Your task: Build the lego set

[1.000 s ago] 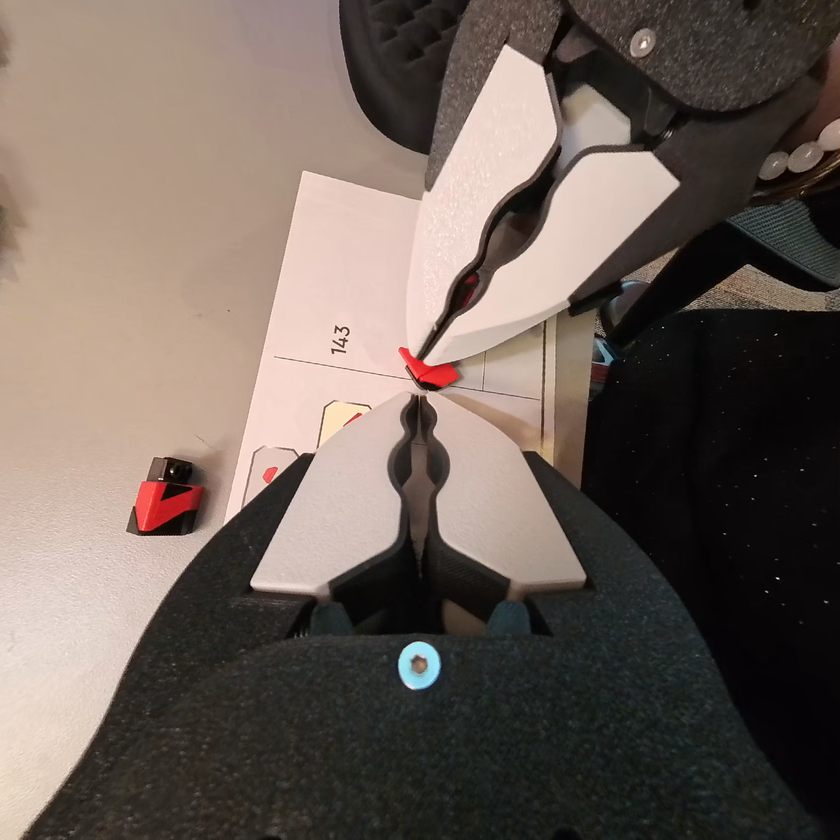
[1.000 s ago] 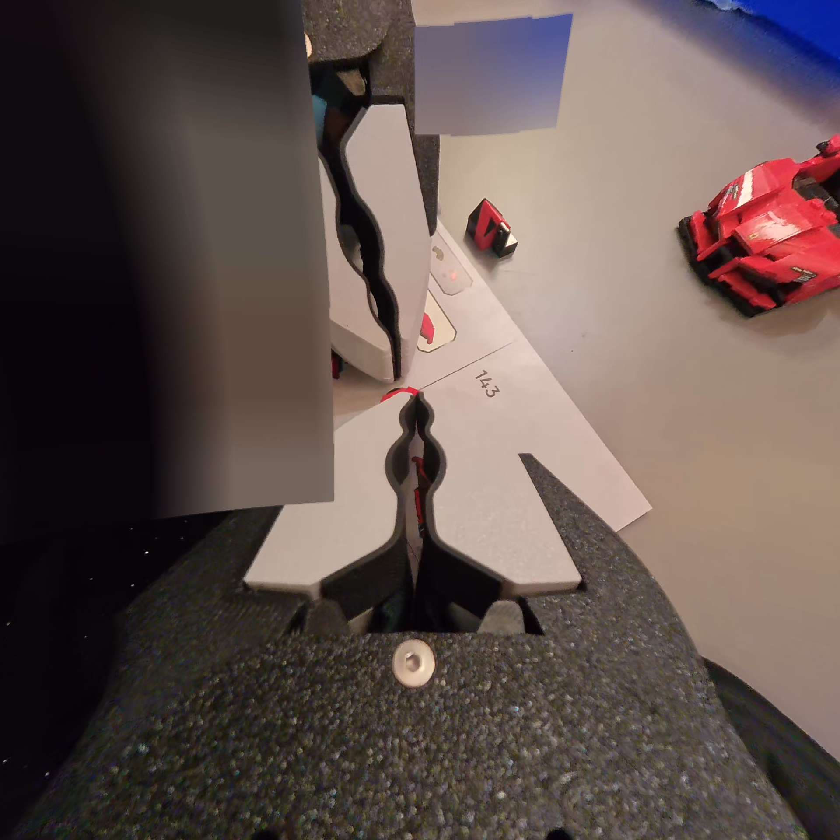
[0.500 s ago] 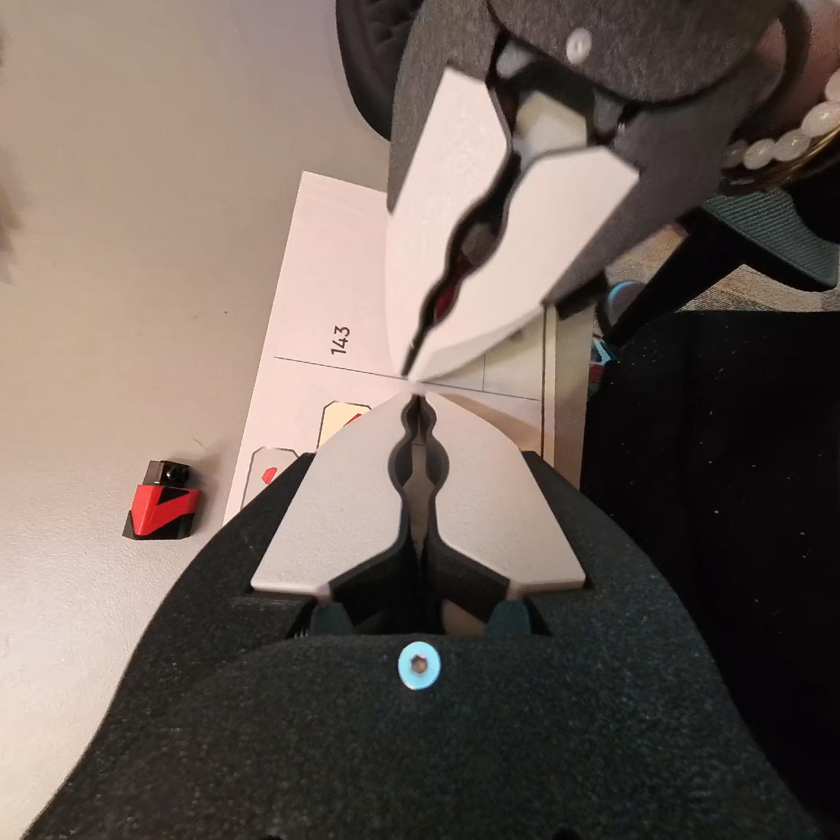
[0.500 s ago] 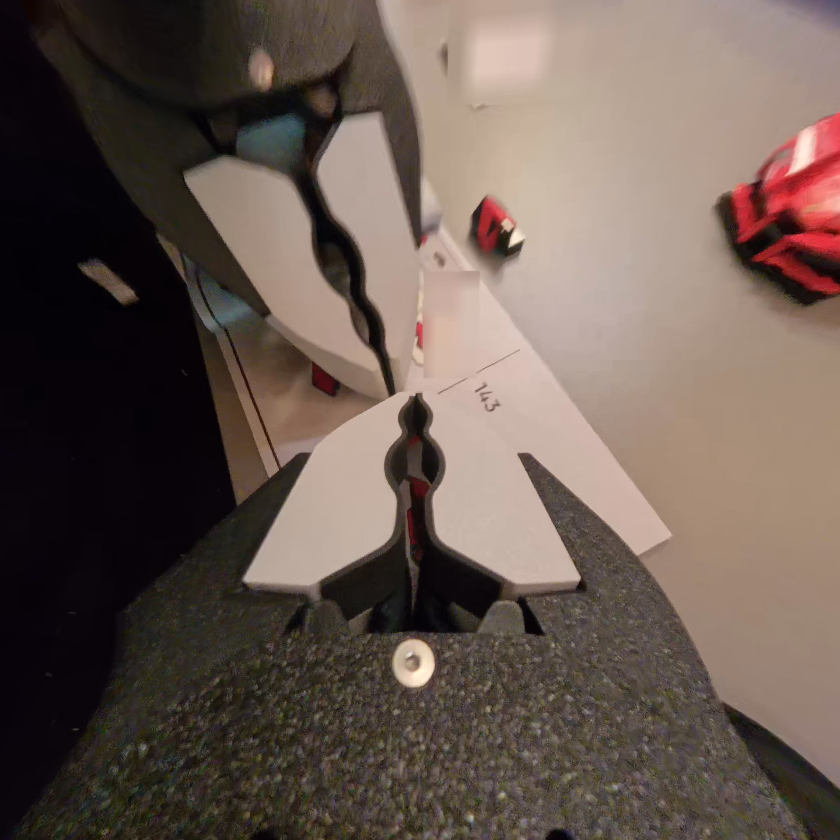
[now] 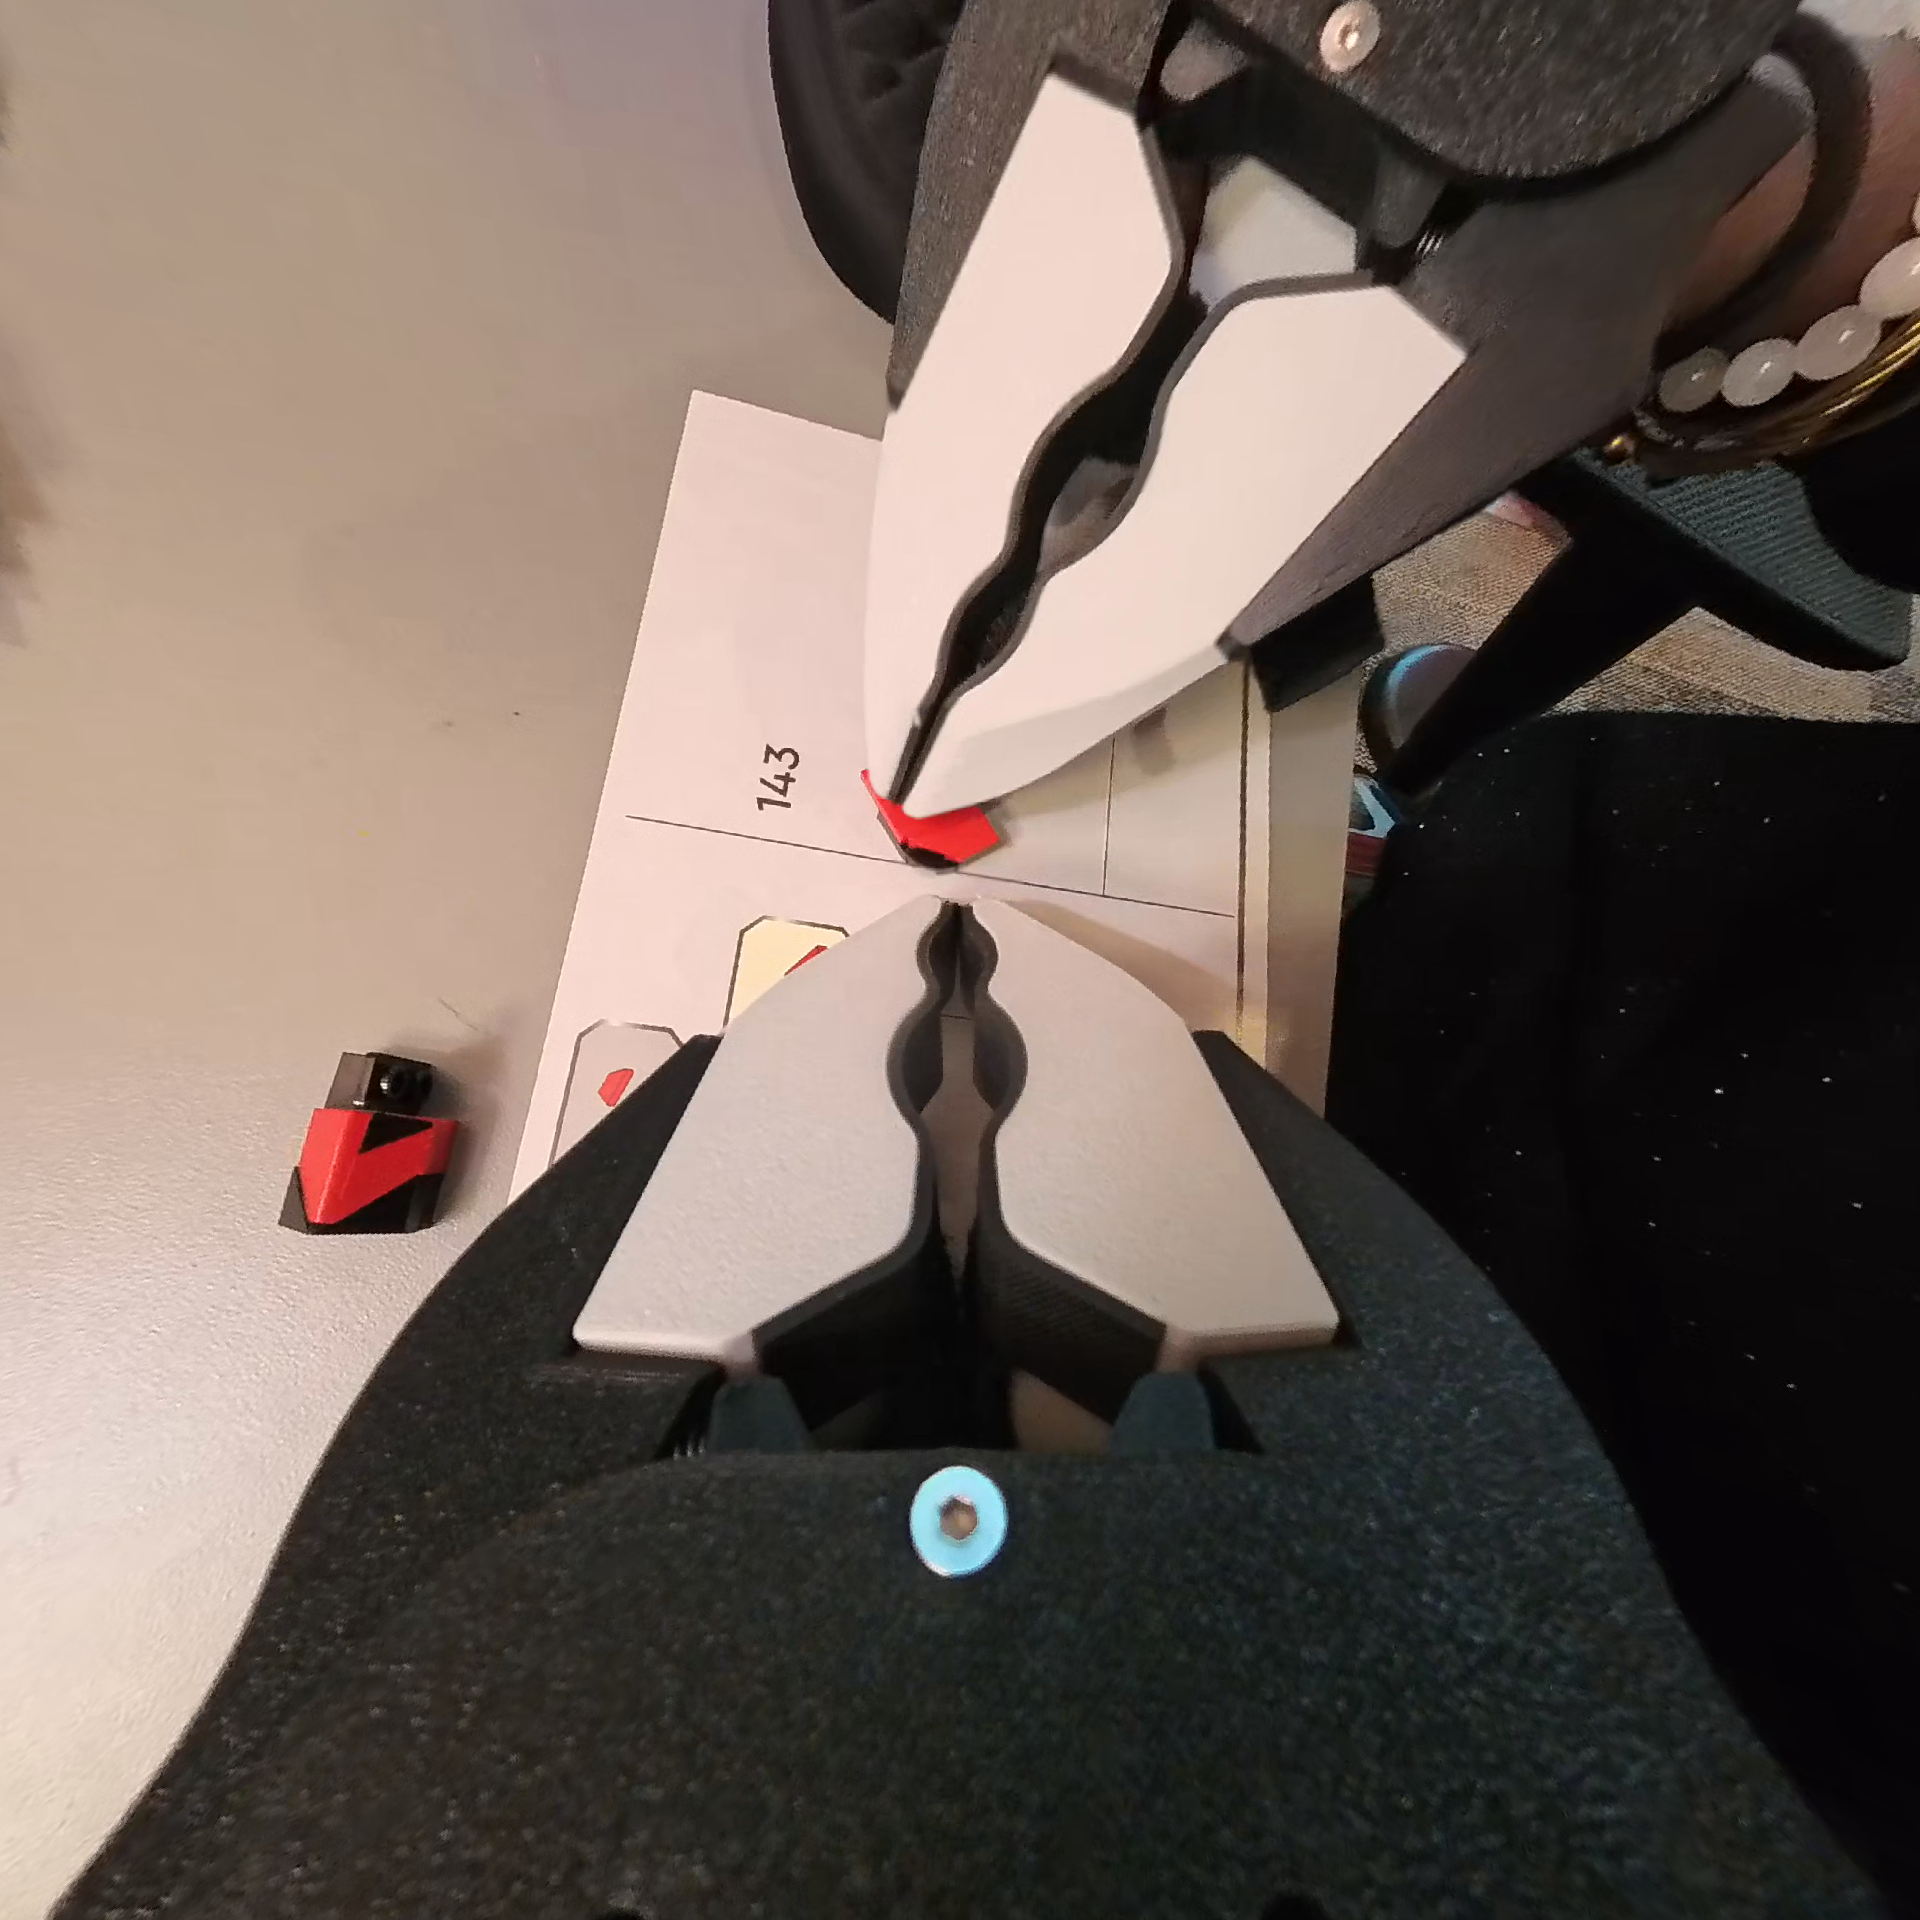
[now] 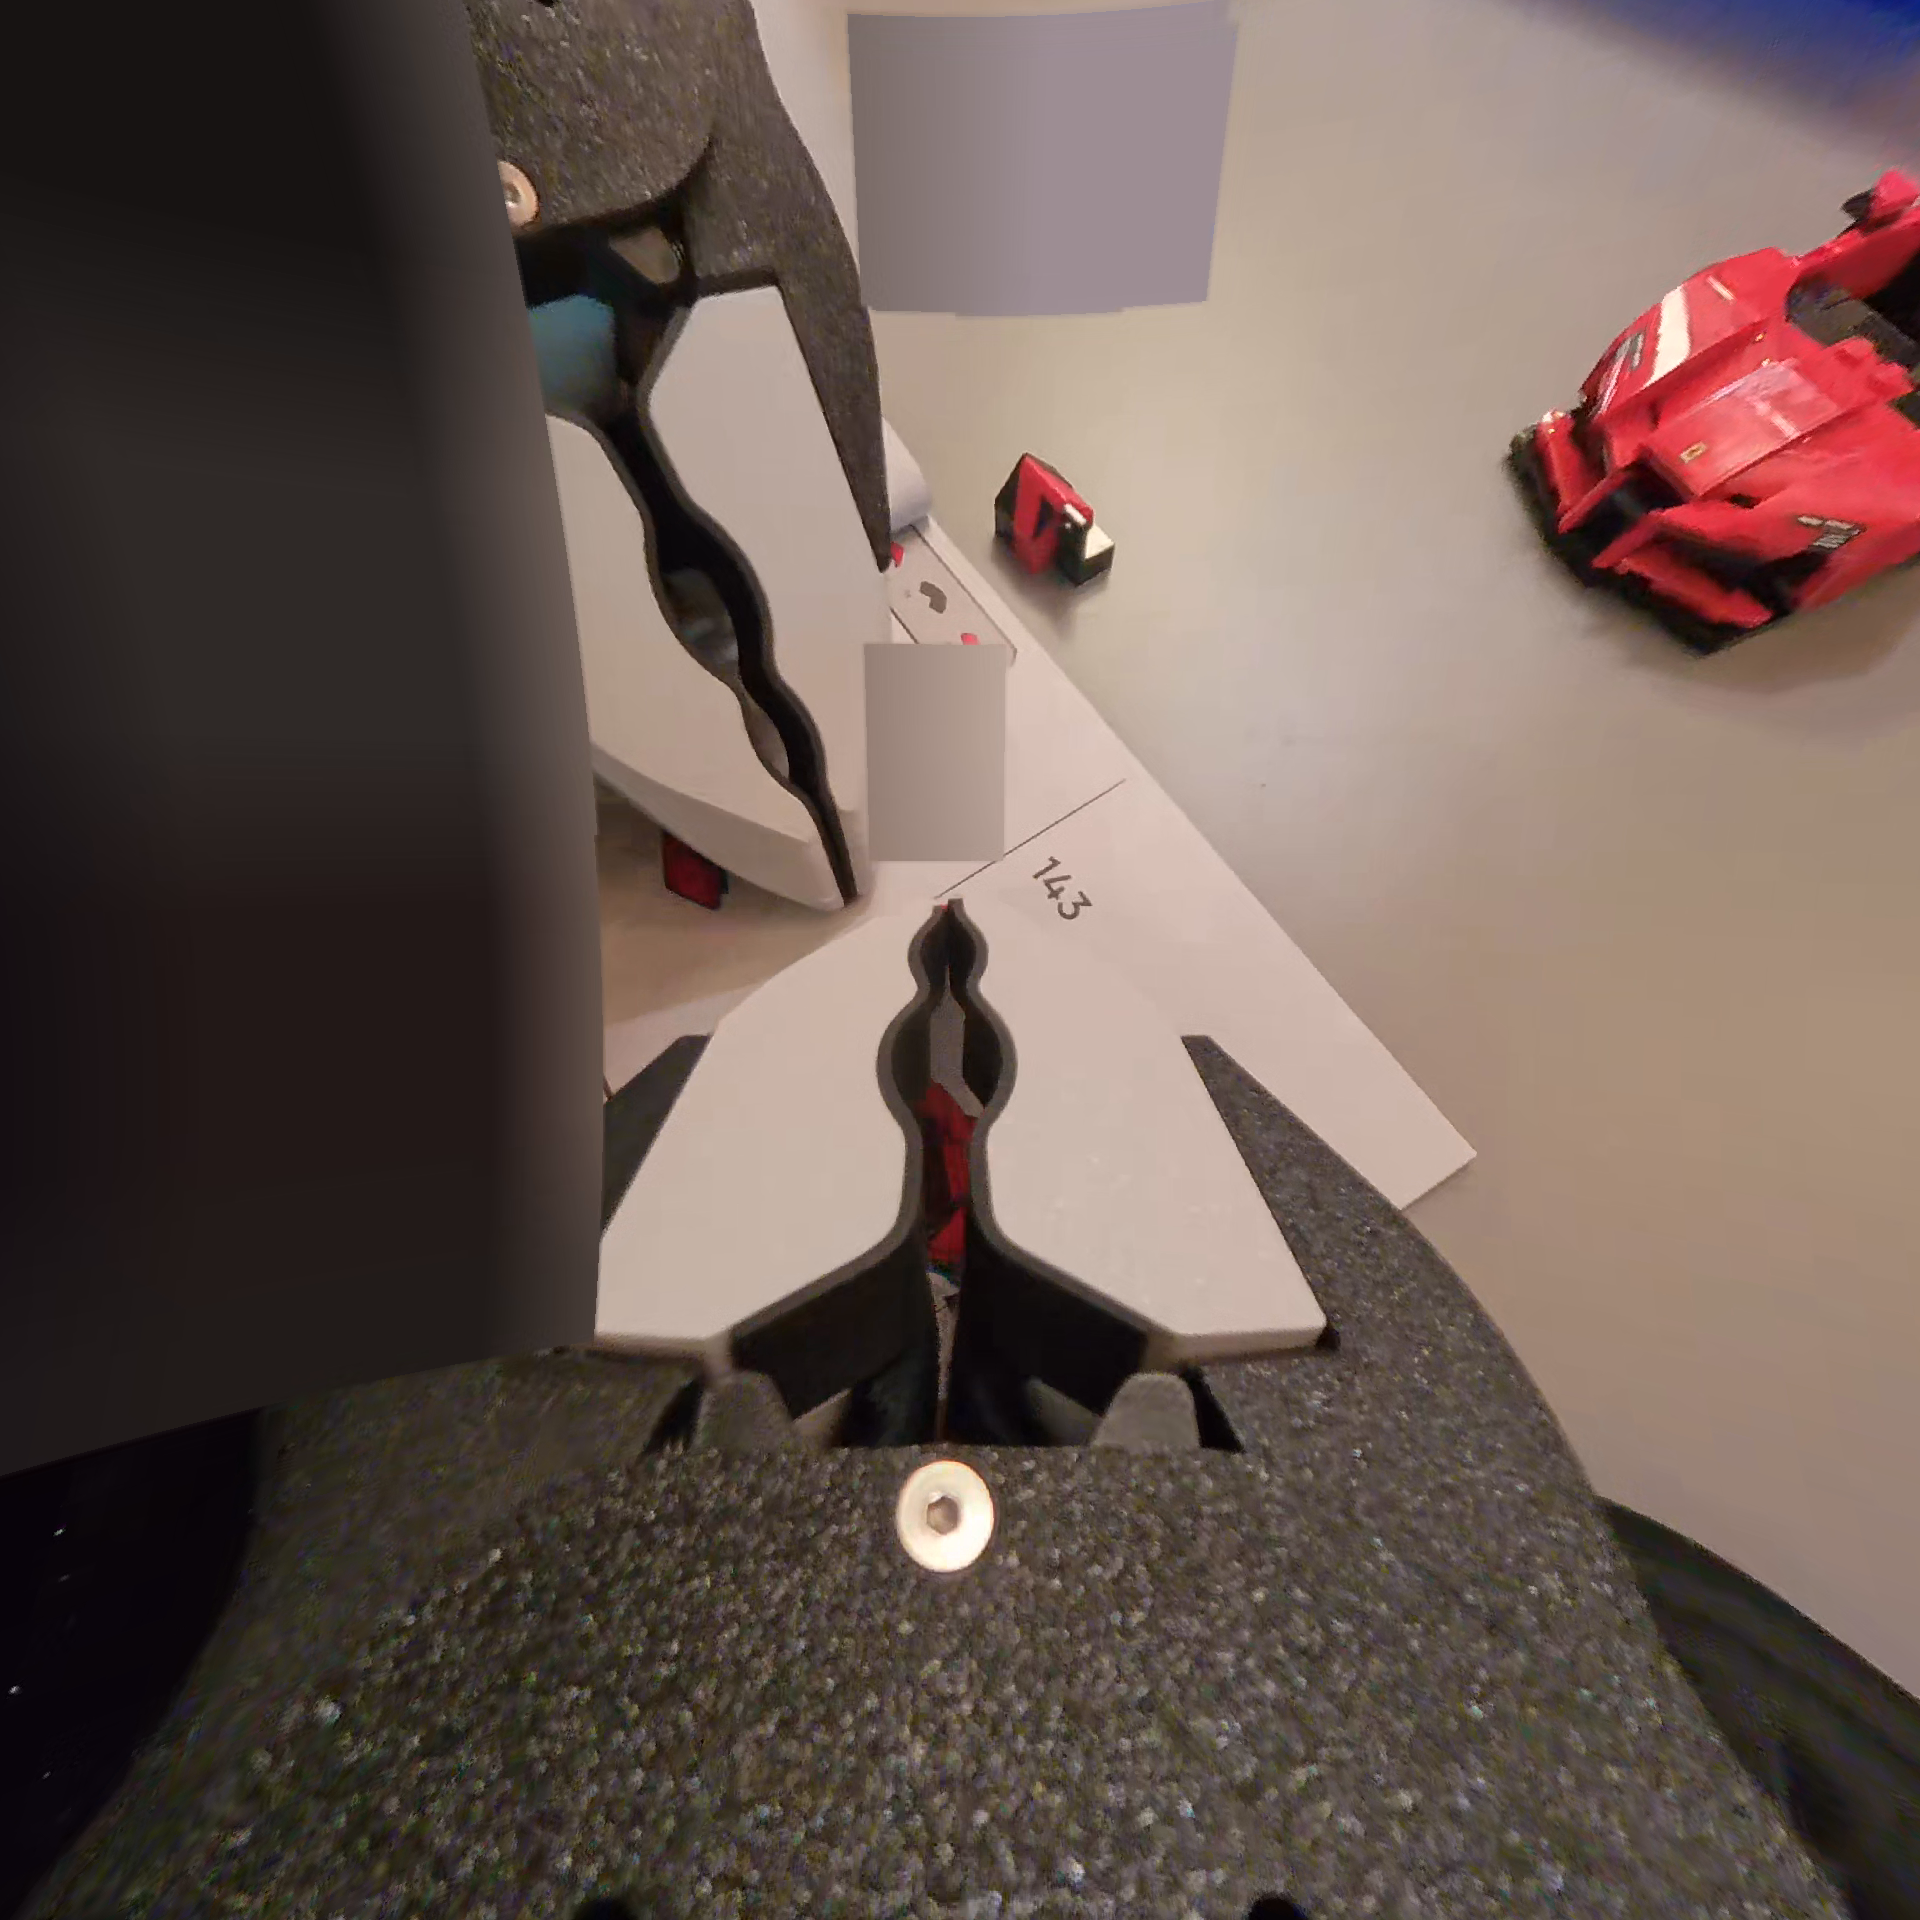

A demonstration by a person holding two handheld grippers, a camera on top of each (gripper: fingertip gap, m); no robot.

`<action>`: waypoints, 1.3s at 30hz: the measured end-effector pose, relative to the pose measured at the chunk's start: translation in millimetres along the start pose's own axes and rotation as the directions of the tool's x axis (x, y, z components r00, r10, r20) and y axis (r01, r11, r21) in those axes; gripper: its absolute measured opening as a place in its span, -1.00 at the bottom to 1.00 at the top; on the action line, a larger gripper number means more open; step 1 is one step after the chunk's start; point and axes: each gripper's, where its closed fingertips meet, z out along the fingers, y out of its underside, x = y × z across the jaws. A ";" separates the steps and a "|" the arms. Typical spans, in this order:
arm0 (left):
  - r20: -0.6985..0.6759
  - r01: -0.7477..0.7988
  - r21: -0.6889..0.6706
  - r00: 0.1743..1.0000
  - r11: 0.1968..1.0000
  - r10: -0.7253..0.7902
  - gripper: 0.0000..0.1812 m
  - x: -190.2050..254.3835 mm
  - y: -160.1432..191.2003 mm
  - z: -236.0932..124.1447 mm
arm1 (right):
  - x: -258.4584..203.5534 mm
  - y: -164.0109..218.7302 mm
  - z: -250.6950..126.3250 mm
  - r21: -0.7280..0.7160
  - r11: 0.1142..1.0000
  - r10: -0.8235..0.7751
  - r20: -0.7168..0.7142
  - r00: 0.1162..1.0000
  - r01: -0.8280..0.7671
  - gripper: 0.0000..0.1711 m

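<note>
The pale desk carries everything, and the open instruction booklet lies at its near edge under both grippers. Far off to one side sits the nearly complete red lego car, rigid but likely to shed pieces if knocked. A small red-and-black sub-assembly rests on the desk just beside the booklet, well clear of the work. The right gripper is clenched on a tiny red piece just above the page; that piece looks light, hard and slick, so I judge it best pinched by its flat sides at the very tips. The left gripper is closed with nothing visible in it, its tips close to the piece and crowding it
</note>
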 end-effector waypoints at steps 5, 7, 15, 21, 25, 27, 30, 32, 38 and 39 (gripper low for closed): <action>-0.001 0.001 0.000 1.000 1.000 -0.001 -1.00 0.0 0.0 0.1 | -1.1 0.1 1.1 -0.003 1.000 -0.017 -0.007 1.000 0.017 -1.00; -0.004 0.004 0.000 1.000 1.000 -0.004 -1.00 0.1 0.0 0.0 | -1.4 0.5 1.1 -0.004 1.000 -0.022 -0.011 1.000 0.022 -1.00; -0.041 0.014 0.015 0.999 1.000 -0.013 -0.97 3.0 -2.1 -2.7 | -4.2 -6.5 0.2 0.040 0.998 0.040 0.039 0.998 -0.042 -1.00; -0.012 0.047 0.084 0.999 0.995 -0.046 -0.92 -7.1 -7.0 -33.1 | -10.8 -24.8 -16.8 0.169 0.985 0.030 0.080 0.996 -0.043 -1.00; 0.084 0.030 0.035 0.996 0.999 -0.033 -0.90 -14.0 9.1 -50.8 | -17.7 -9.3 -19.1 0.044 0.998 0.048 0.115 0.992 -0.054 -0.51; 0.111 0.010 0.013 0.994 1.000 -0.012 -0.89 -9.9 15.6 -52.3 | -22.4 0.6 -18.6 -0.009 0.999 0.038 0.127 0.991 -0.037 -0.58; 0.119 -0.013 0.008 0.993 1.000 0.012 -0.90 0.3 20.1 -50.8 | -25.8 7.8 -16.4 -0.032 0.999 0.046 0.123 0.991 -0.042 -0.51; 0.118 -0.010 0.007 0.993 1.000 0.009 -0.89 4.9 23.1 -49.5 | -25.5 11.9 -13.7 -0.052 0.997 0.069 0.117 0.991 -0.063 -0.49; 0.117 0.015 0.017 0.993 1.000 -0.017 -0.89 9.2 30.6 -47.8 | -26.3 10.9 -5.8 -0.058 0.997 0.059 0.091 0.994 -0.054 -0.53; 0.120 0.015 0.017 0.993 1.000 -0.017 -0.89 9.1 31.7 -47.2 | -26.3 10.8 -5.1 -0.057 0.997 0.054 0.086 0.995 -0.050 -0.54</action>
